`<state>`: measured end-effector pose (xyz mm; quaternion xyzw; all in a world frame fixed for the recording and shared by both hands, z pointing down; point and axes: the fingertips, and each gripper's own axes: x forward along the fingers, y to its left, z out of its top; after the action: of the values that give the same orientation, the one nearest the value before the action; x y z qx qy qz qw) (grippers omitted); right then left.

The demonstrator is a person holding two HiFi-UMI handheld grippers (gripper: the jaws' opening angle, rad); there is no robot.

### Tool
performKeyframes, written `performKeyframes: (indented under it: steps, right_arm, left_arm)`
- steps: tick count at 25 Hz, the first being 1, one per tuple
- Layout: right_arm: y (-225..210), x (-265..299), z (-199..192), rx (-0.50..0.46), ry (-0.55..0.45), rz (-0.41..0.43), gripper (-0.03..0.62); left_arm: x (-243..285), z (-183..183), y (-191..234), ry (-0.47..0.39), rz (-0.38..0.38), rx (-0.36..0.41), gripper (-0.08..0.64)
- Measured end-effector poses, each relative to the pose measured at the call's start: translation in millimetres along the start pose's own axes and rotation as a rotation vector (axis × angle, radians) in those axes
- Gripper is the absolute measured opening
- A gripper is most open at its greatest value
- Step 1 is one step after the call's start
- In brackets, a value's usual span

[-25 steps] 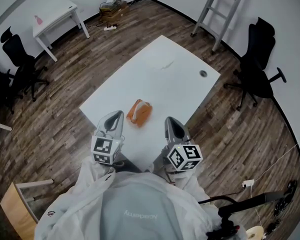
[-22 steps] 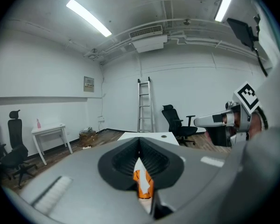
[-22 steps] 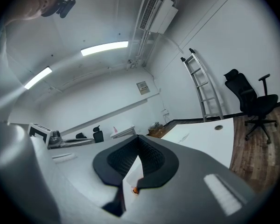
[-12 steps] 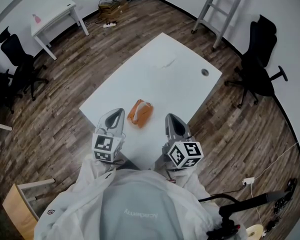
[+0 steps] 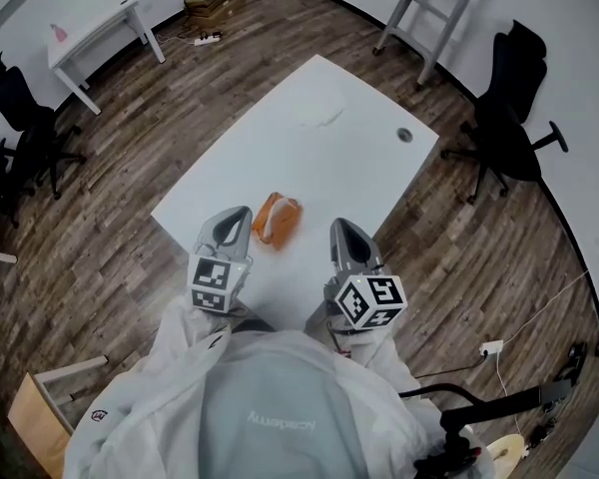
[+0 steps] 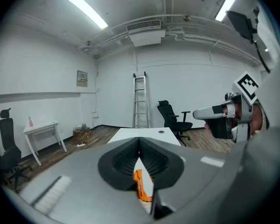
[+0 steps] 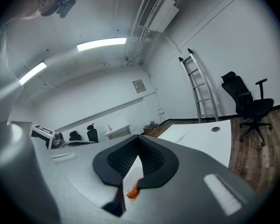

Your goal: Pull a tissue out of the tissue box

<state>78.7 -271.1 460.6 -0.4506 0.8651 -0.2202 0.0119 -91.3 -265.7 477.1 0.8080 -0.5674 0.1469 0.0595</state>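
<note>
An orange tissue box (image 5: pixel 278 220) with a white top lies on the near part of the white table (image 5: pixel 349 158). My left gripper (image 5: pixel 242 214) hovers just left of the box, its jaws shut with nothing between them. On the other side, my right gripper (image 5: pixel 337 228) is held a little off the box, also shut and empty. In the left gripper view the box (image 6: pixel 142 188) shows below the left gripper's (image 6: pixel 139 139) closed tips. In the right gripper view only a sliver of the box (image 7: pixel 132 192) shows under the right gripper's (image 7: pixel 138 137) tips. A loose white tissue (image 5: pixel 324 118) lies at the table's far end.
A ladder (image 5: pixel 419 8) leans on the far wall. A black office chair (image 5: pixel 504 133) stands right of the table, more black chairs (image 5: pixel 20 138) at the left. A small white side table (image 5: pixel 80 33) stands far left. The table has a cable hole (image 5: pixel 404 135).
My left gripper has edged a little forward toward the box. The right gripper has stayed put, and both stay shut.
</note>
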Motion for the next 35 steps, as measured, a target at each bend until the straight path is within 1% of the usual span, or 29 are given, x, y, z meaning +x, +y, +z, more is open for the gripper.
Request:
performKeyframes:
  steps: [3,5,11,14,19,21,23,25,30,35]
  right_arm:
    - [3,1,-1,-0.002,0.0,-0.01,0.002]
    - [4,1,-3,0.0,0.002,-0.012,0.0]
    - [3,-1,-8,0.009,0.011,-0.021,0.002]
    - [3,-1,-12,0.008,0.018,-0.027,0.002]
    - [2,-3,-12,0.015,0.015,-0.036,0.002]
    - [2,-4,-11,0.014,0.011,-0.042,0.002]
    - [2,-5,-11,0.015,0.008,-0.051,0.0]
    - [1,-6,-11,0.018,0.006,-0.063,0.002]
    - [-5,-11,-12,0.028,0.001,-0.097,0.002]
    - [-17,-18,-13,0.042,-0.004,-0.138,0.002]
  left_arm:
    - [3,-3,-1,0.011,-0.019,0.017,0.0]
    - [4,-7,-3,0.023,-0.034,0.014,0.0]
    - [7,-16,-7,0.065,-0.05,0.024,0.002]
    - [9,-22,-10,0.093,-0.065,0.034,0.05]
    - [16,-32,-14,0.135,-0.092,0.027,0.123]
    - [19,-37,-17,0.161,-0.117,0.033,0.159]
    - [24,-45,-23,0.198,-0.154,0.049,0.222]
    - [30,-52,-26,0.231,-0.18,0.057,0.256]
    - [50,-74,-26,0.306,-0.18,0.065,0.258]
    - [73,-97,-32,0.382,-0.205,0.058,0.258]
